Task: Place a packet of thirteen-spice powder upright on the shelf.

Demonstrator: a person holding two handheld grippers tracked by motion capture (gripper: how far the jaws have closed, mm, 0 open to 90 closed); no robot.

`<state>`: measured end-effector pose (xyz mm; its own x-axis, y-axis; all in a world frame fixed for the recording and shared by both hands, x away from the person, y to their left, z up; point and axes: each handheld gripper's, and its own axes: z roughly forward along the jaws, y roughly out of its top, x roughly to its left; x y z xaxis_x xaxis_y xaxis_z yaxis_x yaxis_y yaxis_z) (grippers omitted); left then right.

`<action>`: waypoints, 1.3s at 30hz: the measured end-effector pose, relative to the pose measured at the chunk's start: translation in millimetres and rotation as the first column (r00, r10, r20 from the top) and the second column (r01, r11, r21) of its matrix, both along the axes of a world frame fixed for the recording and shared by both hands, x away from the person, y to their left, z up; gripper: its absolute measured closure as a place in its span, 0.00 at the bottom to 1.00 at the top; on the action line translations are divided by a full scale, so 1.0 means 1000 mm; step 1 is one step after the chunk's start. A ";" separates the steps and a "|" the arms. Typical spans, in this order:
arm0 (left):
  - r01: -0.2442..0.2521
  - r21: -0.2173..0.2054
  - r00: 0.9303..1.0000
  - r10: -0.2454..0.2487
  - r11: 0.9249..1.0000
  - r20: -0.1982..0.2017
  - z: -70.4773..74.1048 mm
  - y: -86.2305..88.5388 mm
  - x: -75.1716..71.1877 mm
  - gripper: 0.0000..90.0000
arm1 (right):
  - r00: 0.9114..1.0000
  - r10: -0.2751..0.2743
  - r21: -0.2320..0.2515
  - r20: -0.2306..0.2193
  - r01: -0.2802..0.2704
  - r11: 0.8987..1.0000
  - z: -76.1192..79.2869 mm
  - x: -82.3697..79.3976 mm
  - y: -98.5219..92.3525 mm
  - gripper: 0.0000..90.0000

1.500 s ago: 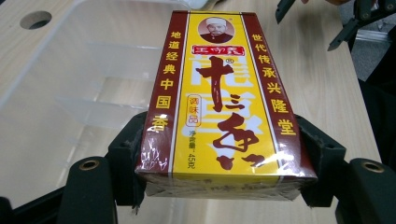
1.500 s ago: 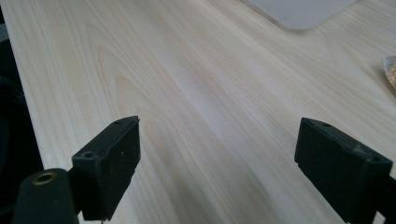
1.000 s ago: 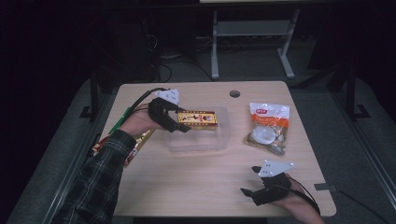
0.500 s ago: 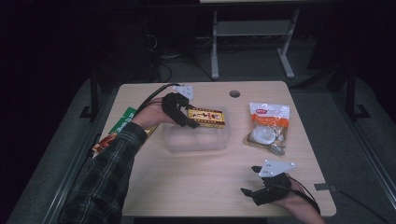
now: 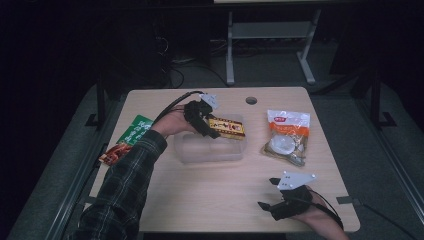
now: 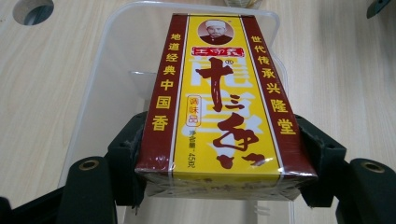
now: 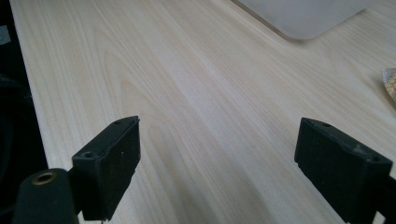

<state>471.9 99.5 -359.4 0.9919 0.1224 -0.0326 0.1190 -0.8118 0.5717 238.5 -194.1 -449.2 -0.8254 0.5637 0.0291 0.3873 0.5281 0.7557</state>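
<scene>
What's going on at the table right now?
The left claw is clamped on a yellow-and-red spice box, holding it over the clear plastic container mid-table. The right claw sits open above bare table at the near edge. A snack bag lies to the container's right.

The right tool (image 7: 217,172) was seen with its two black jaws spread wide, nothing between them, over the pale wooden counter (image 7: 196,84). Beyond the tool, a translucent container's corner (image 7: 303,16) was visible.
</scene>
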 end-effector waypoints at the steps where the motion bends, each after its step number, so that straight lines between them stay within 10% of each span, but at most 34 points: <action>1: 0.001 0.003 1.000 -0.001 1.000 0.004 0.000 0.000 0.000 0.35 | 1.000 0.000 0.001 -0.001 0.000 1.000 0.000 0.000 0.000 0.15; 39: -0.027 -0.112 0.999 0.030 0.993 0.020 0.007 -0.016 0.003 0.34 | 1.000 0.006 0.000 -0.002 -0.006 1.000 0.000 0.000 0.000 0.15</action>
<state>475.4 83.1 -352.7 0.9887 0.1477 -0.0261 0.1279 -0.7394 0.6610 239.0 -194.2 -448.9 -0.8290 0.5584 0.0306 0.3855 0.5309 0.7546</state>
